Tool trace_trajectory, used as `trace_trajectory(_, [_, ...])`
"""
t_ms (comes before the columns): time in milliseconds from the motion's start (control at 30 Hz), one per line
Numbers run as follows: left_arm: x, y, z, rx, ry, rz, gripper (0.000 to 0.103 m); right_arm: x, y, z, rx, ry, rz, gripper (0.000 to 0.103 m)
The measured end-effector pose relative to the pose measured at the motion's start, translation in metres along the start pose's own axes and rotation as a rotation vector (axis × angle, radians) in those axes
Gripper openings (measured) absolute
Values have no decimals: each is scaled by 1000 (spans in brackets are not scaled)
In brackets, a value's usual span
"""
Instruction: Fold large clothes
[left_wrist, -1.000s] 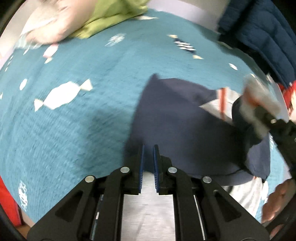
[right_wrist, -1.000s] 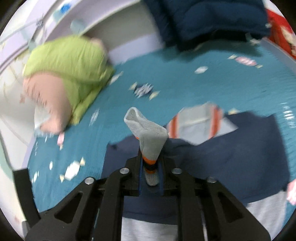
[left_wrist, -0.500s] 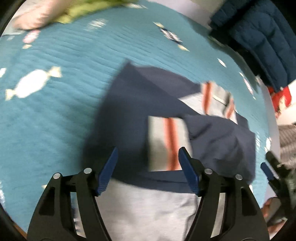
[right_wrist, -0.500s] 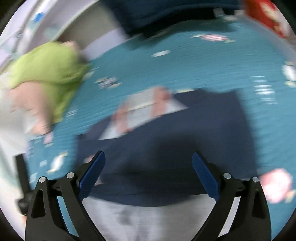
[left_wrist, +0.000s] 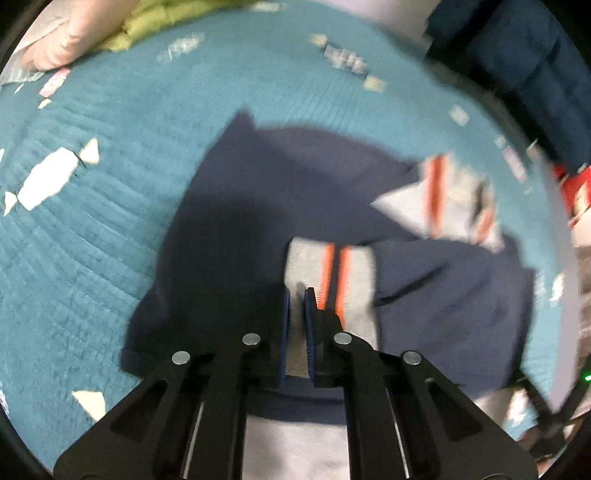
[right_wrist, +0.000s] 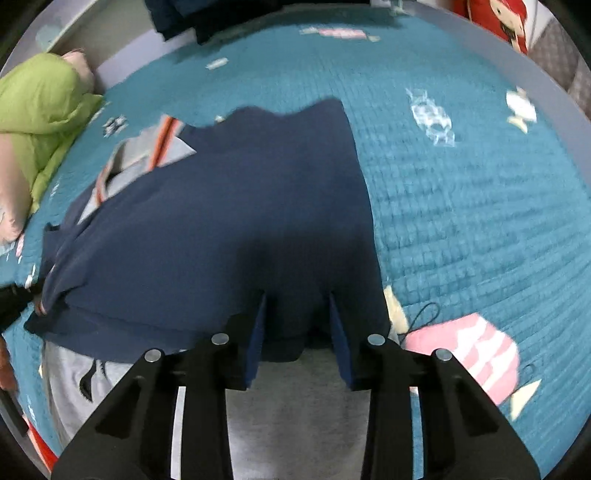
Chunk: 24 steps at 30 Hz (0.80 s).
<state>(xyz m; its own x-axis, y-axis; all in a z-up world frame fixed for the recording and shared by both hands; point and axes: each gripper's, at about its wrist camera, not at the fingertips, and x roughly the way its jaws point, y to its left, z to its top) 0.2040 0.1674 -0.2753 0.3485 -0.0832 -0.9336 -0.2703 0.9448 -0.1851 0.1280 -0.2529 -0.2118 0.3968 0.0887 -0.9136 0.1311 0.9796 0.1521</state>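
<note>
A navy and grey sweatshirt with orange stripes lies spread on a teal bedspread; it also shows in the right wrist view. A grey cuff with orange stripes lies folded onto the navy part. My left gripper has its jaws nearly together over the cuff's near edge; grey cloth shows between them. My right gripper is open and empty over the sweatshirt's navy right side, near the seam with the grey lower part.
A green and pink pillow lies at the far left of the bed. A dark blue padded jacket lies at the far right. A red cushion sits at the far corner. The bed's pale edge runs along the right.
Both grippers let go and opened half a second ago, leaving the sleeve folded onto the sweatshirt. Since then the left gripper has closed over the cuff. The right gripper moved right and stays open.
</note>
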Motion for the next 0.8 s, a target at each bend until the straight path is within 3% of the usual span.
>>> trace_trajectory(67, [1, -6, -2, 52, -50, 31, 7, -2, 4, -2, -23, -6, -23, 31])
trace_trajectory(167, [-6, -13, 0, 89, -47, 67, 8, -5, 6, -1, -39, -1, -38, 31])
trace_trajectory(200, [-9, -15, 1, 109, -50, 88, 16, -7, 5, 1, -24, 8, -26, 32])
trace_trajectory(233, [-13, -16, 1, 121, -53, 117, 40, -7, 5, 3, -11, 17, -17, 34])
trace_trajectory(300, [-26, -20, 1, 143, -88, 117, 71, -16, 0, 6, 30, 27, 34, 47])
trace_trajectory(333, [-34, -16, 0, 145, -126, 94, 76, -23, -2, 8, 49, 9, 57, 56])
trace_trajectory(433, [-47, -15, 2, 148, -150, 89, 78, -40, -6, 17, 76, -36, 81, 70])
trace_trajectory(600, [-52, -17, 15, 150, -155, 90, 78, -51, -9, 32, 77, -74, 75, 70])
trace_trajectory(800, [-43, -16, 32, 168, -146, 122, 78, -40, -18, 57, 110, -47, 70, 70])
